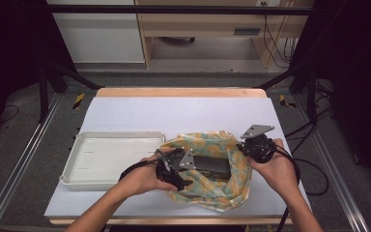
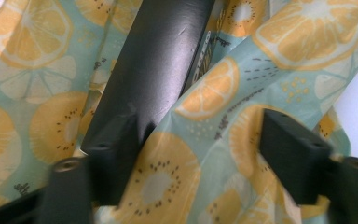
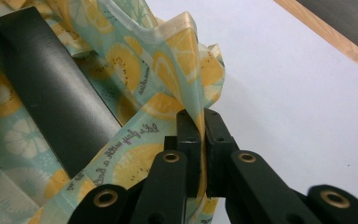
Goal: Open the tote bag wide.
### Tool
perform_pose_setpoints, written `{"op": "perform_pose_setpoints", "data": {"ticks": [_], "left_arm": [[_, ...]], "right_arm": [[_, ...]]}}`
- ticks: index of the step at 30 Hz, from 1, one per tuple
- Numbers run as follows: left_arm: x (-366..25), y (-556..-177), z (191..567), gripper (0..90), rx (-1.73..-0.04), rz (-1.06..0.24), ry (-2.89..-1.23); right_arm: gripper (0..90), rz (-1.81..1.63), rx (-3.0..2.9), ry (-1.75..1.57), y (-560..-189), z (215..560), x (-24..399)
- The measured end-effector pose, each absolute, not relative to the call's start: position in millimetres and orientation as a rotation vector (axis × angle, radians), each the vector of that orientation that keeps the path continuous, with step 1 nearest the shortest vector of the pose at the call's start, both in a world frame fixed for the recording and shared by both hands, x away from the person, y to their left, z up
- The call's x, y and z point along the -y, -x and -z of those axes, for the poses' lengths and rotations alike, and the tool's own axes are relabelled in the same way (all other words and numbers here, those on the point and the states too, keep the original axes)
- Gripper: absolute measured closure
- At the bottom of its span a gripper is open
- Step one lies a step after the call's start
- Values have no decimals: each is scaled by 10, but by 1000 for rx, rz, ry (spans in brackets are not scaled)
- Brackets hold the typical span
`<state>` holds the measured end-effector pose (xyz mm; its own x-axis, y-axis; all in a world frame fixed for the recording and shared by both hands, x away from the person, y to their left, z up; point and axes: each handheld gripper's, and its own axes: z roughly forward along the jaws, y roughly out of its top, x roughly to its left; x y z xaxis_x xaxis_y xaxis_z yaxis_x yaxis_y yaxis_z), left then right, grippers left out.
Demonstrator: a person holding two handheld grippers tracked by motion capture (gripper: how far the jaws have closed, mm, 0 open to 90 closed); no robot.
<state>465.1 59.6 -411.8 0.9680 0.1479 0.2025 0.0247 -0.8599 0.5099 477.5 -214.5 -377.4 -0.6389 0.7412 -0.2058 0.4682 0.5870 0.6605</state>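
Note:
A soft bag [image 1: 207, 142] printed with orange and kiwi slices lies open on the white table, a flat black item [image 1: 211, 164] inside it. My left gripper [image 1: 186, 171] reaches into the bag from its left side. In the left gripper view its jaws [image 2: 200, 154] stand apart, a fold of the bag [image 2: 168, 177] between them and the black item [image 2: 154, 65] just ahead of one jaw. My right gripper [image 1: 244, 147] is at the bag's right rim. In the right gripper view it [image 3: 203, 130] is shut on the bag's edge [image 3: 186, 56], pinching the fabric upright beside the black item [image 3: 51, 98].
An empty cream tray [image 1: 77, 164] sits on the table left of the bag. The white table top [image 1: 174, 113] extends behind both to a wooden back edge [image 1: 178, 92]. Cables trail from both grippers toward the near edge.

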Motion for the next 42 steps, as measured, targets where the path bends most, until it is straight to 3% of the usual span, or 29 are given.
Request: {"op": "perform_pose_setpoints", "data": {"ticks": [5,16,28,42], "left_arm": [[-595,-4681,4130,472,-152,-353,-2587],[-632,-4686,4088,895,-198,-338,-2599],[-753,-4420,4133,900,-199,-339,-2546],[-716,-4338,4251,900,-187,-334,-2616]], "right_arm": [[879,-793,-2355,-965,-4775,3772,2150],[880,-801,-2345,-974,-4786,3779,2180],[891,-800,-2349,-1025,-4846,3965,2361],[897,-766,-2397,-1110,-5009,4384,2527]]}}
